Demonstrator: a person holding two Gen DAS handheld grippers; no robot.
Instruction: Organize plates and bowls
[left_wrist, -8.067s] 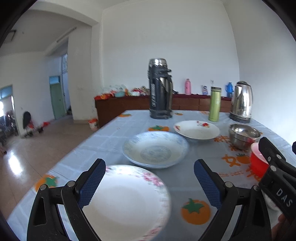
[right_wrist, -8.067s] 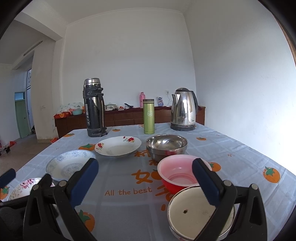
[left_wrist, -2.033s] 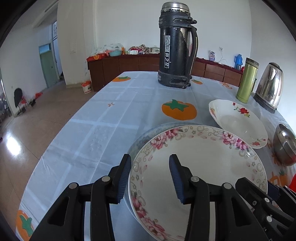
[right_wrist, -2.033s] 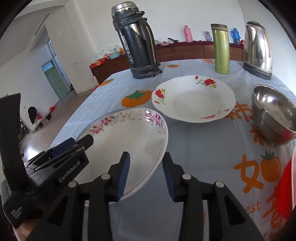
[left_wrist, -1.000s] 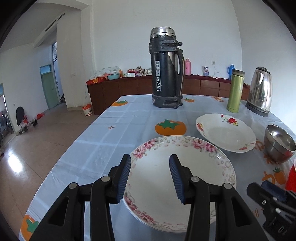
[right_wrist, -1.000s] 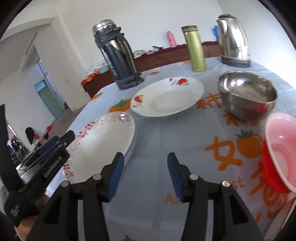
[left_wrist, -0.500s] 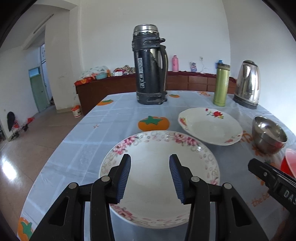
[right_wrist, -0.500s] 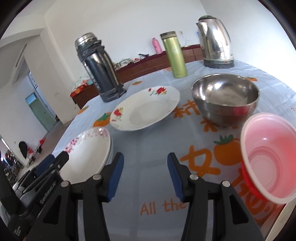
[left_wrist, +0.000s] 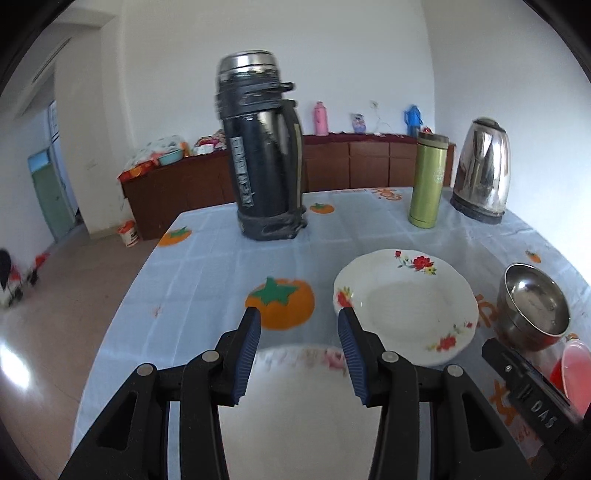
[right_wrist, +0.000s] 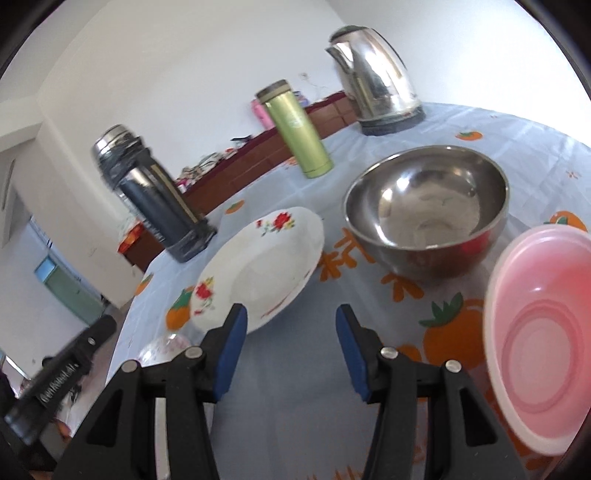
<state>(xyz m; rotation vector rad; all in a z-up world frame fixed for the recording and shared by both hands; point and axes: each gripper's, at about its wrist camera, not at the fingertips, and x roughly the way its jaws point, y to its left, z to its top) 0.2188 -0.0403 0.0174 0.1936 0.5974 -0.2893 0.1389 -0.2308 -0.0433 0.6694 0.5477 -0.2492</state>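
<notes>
Left gripper (left_wrist: 299, 347) apart, holding nothing, above pink-flower plate (left_wrist: 295, 406) on table (left_wrist: 207, 266). Right gripper (right_wrist: 288, 343) apart, nothing between fingers, over bare cloth. Red-flower plate (right_wrist: 266, 269) ahead, between black flask (right_wrist: 155, 195) and steel bowl (right_wrist: 424, 210). Pink bowl (right_wrist: 543, 332) near steel bowl, at right.

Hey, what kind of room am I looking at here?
Probably a home dining room: a table under a printed tablecloth holds a steel kettle and a big black thermos, with a wooden sideboard behind.
</notes>
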